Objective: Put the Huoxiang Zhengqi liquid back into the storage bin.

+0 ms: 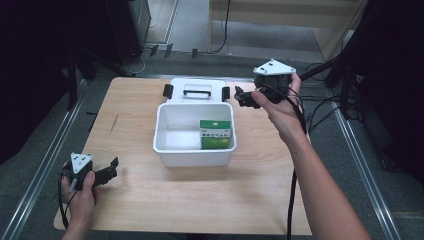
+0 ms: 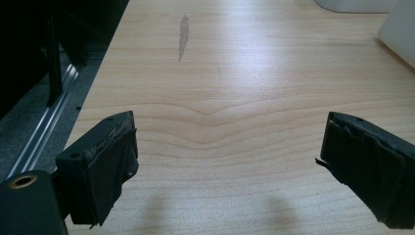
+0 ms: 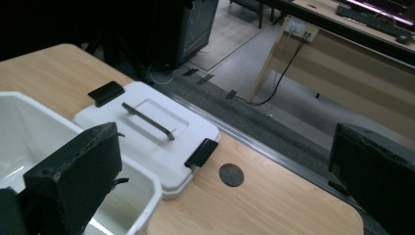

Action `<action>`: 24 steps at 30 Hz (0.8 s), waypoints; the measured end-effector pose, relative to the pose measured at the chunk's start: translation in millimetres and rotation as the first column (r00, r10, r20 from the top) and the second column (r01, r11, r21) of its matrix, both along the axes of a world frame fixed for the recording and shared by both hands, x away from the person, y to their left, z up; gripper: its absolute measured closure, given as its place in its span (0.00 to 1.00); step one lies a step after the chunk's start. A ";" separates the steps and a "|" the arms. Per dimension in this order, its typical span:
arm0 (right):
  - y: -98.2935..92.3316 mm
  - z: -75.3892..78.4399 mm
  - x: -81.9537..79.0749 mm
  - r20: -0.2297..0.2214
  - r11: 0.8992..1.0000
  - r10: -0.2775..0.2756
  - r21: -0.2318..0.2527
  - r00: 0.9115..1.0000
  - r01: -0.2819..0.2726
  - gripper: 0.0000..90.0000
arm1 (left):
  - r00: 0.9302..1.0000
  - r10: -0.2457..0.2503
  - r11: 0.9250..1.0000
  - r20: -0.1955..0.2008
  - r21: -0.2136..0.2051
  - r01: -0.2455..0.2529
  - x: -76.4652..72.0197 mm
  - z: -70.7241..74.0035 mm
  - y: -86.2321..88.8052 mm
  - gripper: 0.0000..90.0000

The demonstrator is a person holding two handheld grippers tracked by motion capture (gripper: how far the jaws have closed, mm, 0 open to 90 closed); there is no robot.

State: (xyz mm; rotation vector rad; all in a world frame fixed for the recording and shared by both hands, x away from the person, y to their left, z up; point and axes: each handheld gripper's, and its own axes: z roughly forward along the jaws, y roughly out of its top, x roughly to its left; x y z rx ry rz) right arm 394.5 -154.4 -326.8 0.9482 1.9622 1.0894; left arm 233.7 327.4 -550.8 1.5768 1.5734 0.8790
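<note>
A white plastic bin point(image 1: 162, 142) stands at the table's middle, with a green and white box point(image 1: 215, 133) lying inside at its right. Behind it lies the bin's white lid point(image 1: 197, 90) with a grey handle and black clips; the right gripper view shows the lid point(image 3: 147, 128) and the bin's corner point(image 3: 142, 196). My right gripper point(image 1: 242, 96) hovers open by the lid's right end, its jaws wide apart and empty point(image 3: 225, 161). My left gripper point(image 1: 111, 169) rests open near the table's front left corner, jaws spread over bare wood point(image 2: 227, 161).
The wooden table point(image 1: 135, 195) has a grey streak point(image 2: 183, 36) at its left and a dark round mark point(image 3: 231, 175) near the back edge. Metal rails point(image 1: 45, 165) run along both sides. Cables and a desk lie on the floor beyond.
</note>
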 end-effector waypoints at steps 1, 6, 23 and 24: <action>-4.6 -0.5 -0.3 0.004 1.000 -0.011 0.007 1.000 0.011 0.00 | 1.000 0.001 1.000 0.000 0.000 -0.001 0.0 0.0 0.0 0.08; -26.7 -1.3 -6.3 0.015 0.997 -0.053 0.058 0.998 0.052 0.00 | 1.000 0.001 1.000 0.000 -0.001 -0.001 0.1 0.0 0.1 0.08; -96.6 -31.9 -43.6 0.044 0.977 -0.182 0.120 0.982 0.176 0.00 | 1.000 0.002 1.000 -0.001 0.003 -0.002 -0.1 0.1 -0.3 0.08; -99.9 -35.1 -46.3 0.046 0.976 -0.189 0.121 0.981 0.182 0.00 | 1.000 0.005 1.000 0.003 0.000 -0.005 0.0 0.0 -0.6 0.08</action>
